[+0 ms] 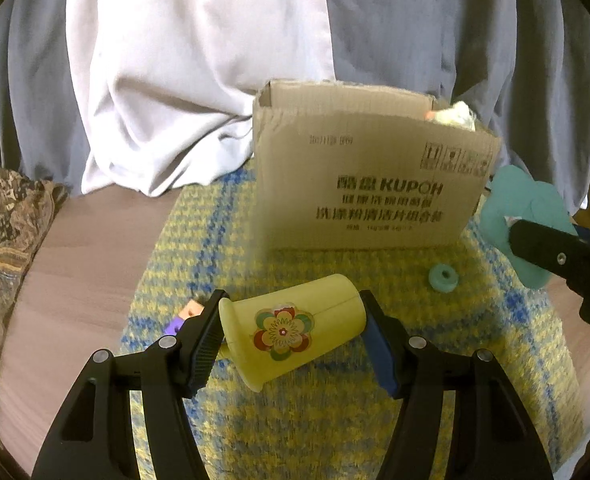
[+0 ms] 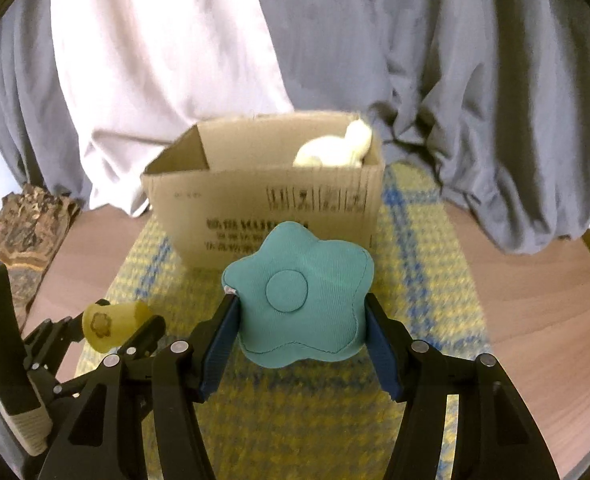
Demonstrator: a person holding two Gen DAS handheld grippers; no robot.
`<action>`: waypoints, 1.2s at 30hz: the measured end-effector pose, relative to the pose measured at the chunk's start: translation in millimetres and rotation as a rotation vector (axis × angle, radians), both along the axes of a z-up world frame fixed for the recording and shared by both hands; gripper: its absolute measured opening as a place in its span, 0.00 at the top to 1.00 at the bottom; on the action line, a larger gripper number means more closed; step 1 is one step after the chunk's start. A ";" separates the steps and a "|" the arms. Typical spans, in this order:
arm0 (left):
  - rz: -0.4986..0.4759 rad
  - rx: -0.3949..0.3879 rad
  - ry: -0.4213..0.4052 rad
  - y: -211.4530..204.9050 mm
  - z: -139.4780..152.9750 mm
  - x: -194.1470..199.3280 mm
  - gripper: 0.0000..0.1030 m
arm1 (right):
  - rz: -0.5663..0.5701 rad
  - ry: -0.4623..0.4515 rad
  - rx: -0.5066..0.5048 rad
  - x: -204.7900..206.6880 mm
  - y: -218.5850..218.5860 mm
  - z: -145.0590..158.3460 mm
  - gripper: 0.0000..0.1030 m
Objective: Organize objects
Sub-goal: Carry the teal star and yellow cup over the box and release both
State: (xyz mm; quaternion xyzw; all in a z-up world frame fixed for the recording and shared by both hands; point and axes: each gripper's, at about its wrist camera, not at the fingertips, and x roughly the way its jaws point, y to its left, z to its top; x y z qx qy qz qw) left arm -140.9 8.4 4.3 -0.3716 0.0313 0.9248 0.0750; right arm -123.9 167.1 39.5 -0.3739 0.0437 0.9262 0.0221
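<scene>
My left gripper [image 1: 293,322] is shut on a yellow cup [image 1: 295,328] with a flower sticker, held sideways above the mat. My right gripper [image 2: 299,312] is shut on a teal flower-shaped cushion [image 2: 301,294], held in front of the open cardboard box [image 2: 271,196]. The box [image 1: 367,176] stands on the yellow and blue woven mat [image 1: 295,420] and holds a pale soft toy [image 2: 337,148]. The cushion [image 1: 523,216] and right gripper also show at the right of the left wrist view. The cup [image 2: 113,324] in the left gripper shows at lower left of the right wrist view.
A small teal ring [image 1: 443,277] lies on the mat right of the cup. A small purple and tan object [image 1: 185,316] lies behind my left finger. White and grey curtains [image 1: 215,80] hang behind the wooden table [image 1: 75,280]. A patterned cloth [image 1: 3,232] lies at far left.
</scene>
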 end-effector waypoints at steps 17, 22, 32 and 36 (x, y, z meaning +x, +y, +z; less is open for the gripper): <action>-0.016 -0.025 0.100 18.0 51.3 -31.2 0.38 | -0.044 0.140 0.059 -20.3 0.6 42.5 0.41; -0.024 -0.027 0.137 22.5 68.7 -44.8 0.38 | -0.047 0.179 0.066 -30.2 0.0 56.4 0.41; -0.057 -0.025 0.186 28.2 87.2 -79.2 0.38 | -0.070 0.218 0.065 -59.6 5.7 71.2 0.41; -0.061 -0.018 0.185 30.4 89.5 -94.9 0.38 | -0.078 0.220 0.065 -73.9 7.6 74.1 0.41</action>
